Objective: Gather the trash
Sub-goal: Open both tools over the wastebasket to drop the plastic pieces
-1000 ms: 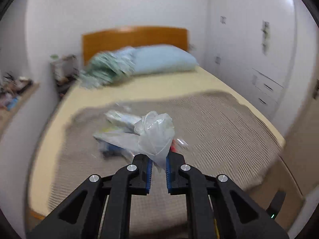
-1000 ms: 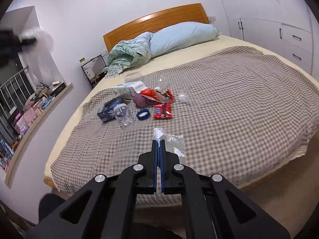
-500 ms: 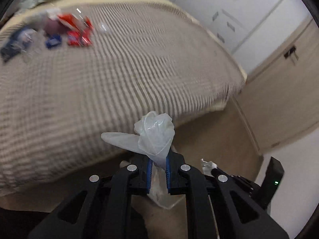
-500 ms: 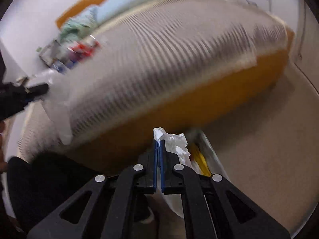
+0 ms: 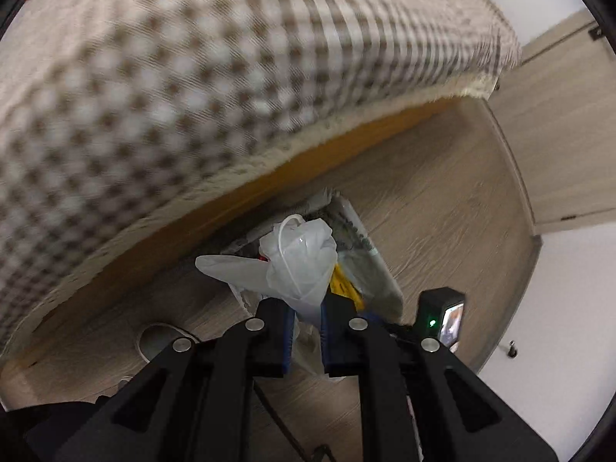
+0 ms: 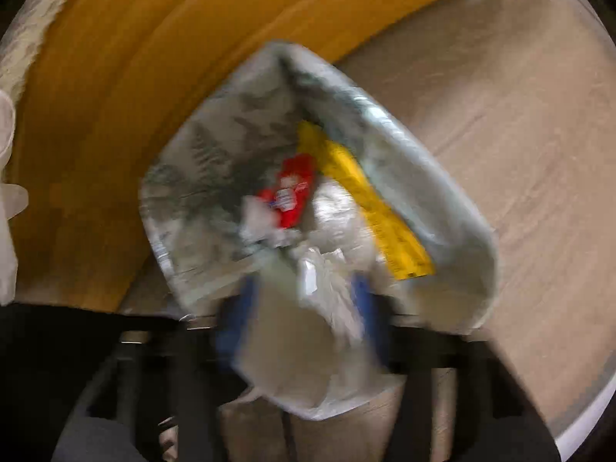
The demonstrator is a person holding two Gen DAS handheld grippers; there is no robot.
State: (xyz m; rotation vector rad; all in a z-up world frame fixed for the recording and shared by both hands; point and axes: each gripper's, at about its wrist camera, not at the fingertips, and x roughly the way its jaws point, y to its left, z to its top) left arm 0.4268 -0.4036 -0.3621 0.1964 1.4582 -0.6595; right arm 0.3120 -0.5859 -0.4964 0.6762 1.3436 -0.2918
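- You are at the drop-off step: both hands are over the bin (image 6: 454, 208) that stands on the wooden floor (image 5: 442, 200) just beside the bed (image 5: 192, 77)
- Your right hand-held gripper (image 6: 304, 319) has just been opening; its jaws stand apart now, with the crumpled tissue (image 6: 327, 281) loose between the blue pads, no longer pinched, right above the bin's mouth
- The picture there is blurred, so you cannot say for sure whether the tissue has already left the pads
- Your left hand-held gripper (image 5: 308, 331) is nearly closed and pinches a clear plastic bag (image 5: 304, 258) by its bunched end; the bag sticks out ahead of the fingers, above the near edge of the bin
- Inside the bin you can see a red wrapper (image 6: 292, 192) and a yellow wrapper (image 6: 365, 200) lying on the liner
- Next, in my judgement: let the tissue fall clear, then bring the left hand squarely over the opening and spread its jaws so the bag drops inside
- A light bag may cling to a pad or catch on the rim, so check it goes in
- A glimpse of red at the far edge of the bed suggests more rubbish waits up there
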